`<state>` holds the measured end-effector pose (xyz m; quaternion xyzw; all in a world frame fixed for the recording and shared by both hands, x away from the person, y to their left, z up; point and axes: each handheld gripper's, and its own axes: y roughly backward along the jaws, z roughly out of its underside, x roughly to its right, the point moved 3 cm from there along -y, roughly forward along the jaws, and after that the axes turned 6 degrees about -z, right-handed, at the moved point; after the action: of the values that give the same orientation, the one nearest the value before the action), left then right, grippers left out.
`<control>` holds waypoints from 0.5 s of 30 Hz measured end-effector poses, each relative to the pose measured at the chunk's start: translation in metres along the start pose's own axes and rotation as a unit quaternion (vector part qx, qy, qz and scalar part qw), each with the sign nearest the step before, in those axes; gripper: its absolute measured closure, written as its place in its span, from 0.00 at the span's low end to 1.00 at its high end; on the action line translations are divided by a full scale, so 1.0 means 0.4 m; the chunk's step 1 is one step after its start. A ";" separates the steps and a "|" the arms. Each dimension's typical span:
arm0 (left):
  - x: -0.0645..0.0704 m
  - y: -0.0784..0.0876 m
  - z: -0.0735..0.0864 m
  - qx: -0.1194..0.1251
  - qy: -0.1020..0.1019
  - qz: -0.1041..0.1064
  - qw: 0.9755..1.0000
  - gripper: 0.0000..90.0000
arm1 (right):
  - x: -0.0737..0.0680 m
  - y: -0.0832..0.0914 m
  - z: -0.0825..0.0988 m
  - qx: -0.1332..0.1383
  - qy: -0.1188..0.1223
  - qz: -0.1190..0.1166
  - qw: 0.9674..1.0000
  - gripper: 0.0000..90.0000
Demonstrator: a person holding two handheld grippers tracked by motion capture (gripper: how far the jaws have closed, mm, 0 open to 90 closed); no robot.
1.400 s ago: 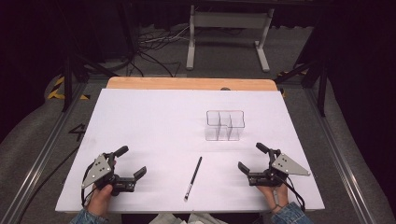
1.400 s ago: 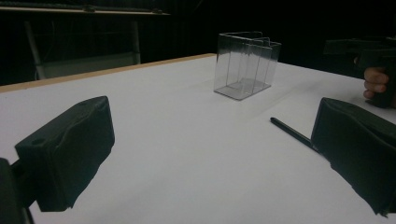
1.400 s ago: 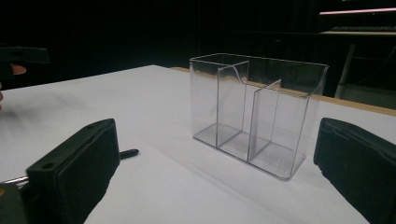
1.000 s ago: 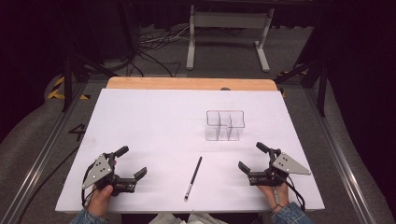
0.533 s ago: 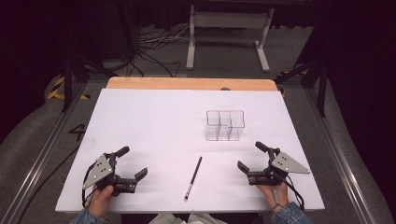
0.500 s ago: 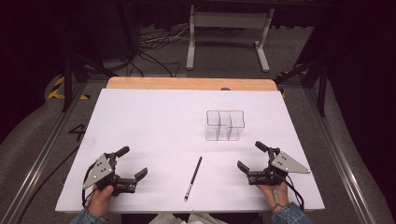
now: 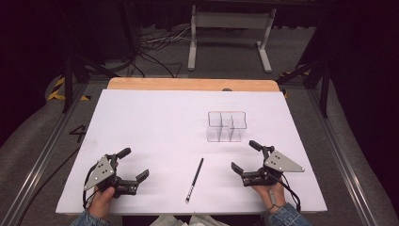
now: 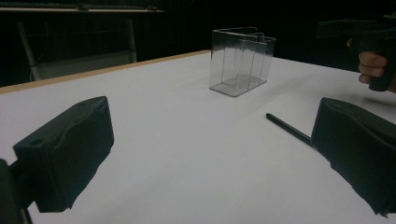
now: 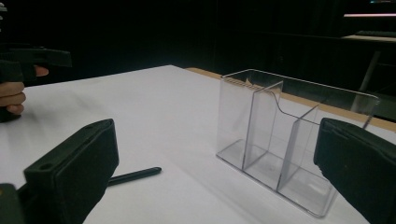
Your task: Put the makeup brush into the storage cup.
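A black pen (image 7: 195, 180) lies on the white table (image 7: 155, 122) near the front edge, between the two hands. A clear plastic organizer (image 7: 226, 126) with several compartments stands upright behind it, right of centre; it also shows as the organizer (image 8: 241, 60) and the organizer (image 9: 285, 140). My left gripper (image 7: 134, 165) rests at the front left, open and holding nothing, its jaws wide apart in the left gripper view, with the pen (image 8: 288, 129) beyond them. My right gripper (image 7: 244, 157) rests at the front right, open and holding nothing, with the pen (image 9: 134, 175) lying ahead on the left.
A wooden strip (image 7: 193, 84) runs along the table's far edge. Beyond it stand a grey metal frame (image 7: 230, 28) and cables (image 7: 150, 47) on the floor. Metal rails (image 7: 37, 160) flank the table.
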<state>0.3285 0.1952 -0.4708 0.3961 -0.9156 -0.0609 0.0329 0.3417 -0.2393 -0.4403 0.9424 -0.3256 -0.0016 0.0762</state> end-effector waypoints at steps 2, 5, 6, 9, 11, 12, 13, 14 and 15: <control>0.000 0.000 0.000 0.000 0.001 0.001 1.000 0.00 | -0.006 -0.011 -0.007 0.001 0.002 -0.004 1.000 0.01; 0.001 0.000 0.000 0.000 0.001 0.002 1.000 0.00 | -0.016 -0.030 -0.017 0.002 0.008 -0.012 1.000 0.00; 0.001 0.000 0.000 0.000 0.001 0.002 1.000 0.00 | -0.016 -0.030 -0.017 0.002 0.008 -0.012 1.000 0.00; 0.000 -0.001 0.000 0.002 0.002 0.001 1.000 0.00 | -0.031 -0.052 -0.026 0.003 0.015 -0.021 1.000 0.00; 0.000 -0.001 0.000 0.001 0.001 0.001 1.000 0.00 | -0.039 -0.064 -0.030 0.004 0.017 -0.026 1.000 0.00; 0.000 0.000 0.000 -0.001 0.001 0.003 1.000 0.00 | -0.042 -0.070 -0.031 0.005 0.017 -0.030 0.999 0.00; 0.000 0.000 0.000 0.000 0.001 0.003 1.000 0.00 | -0.046 -0.076 -0.033 0.004 0.017 -0.032 0.999 0.00; 0.000 0.000 0.000 0.002 0.001 0.001 1.000 0.00 | -0.048 -0.081 -0.034 0.004 0.016 -0.034 0.999 0.00; 0.000 0.000 0.000 0.002 0.001 0.001 1.000 0.00 | -0.048 -0.081 -0.034 0.004 0.016 -0.034 0.999 0.00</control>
<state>0.3287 0.1952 -0.4708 0.3951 -0.9161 -0.0591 0.0331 0.3470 -0.2004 -0.4323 0.9531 -0.2923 0.0121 0.0772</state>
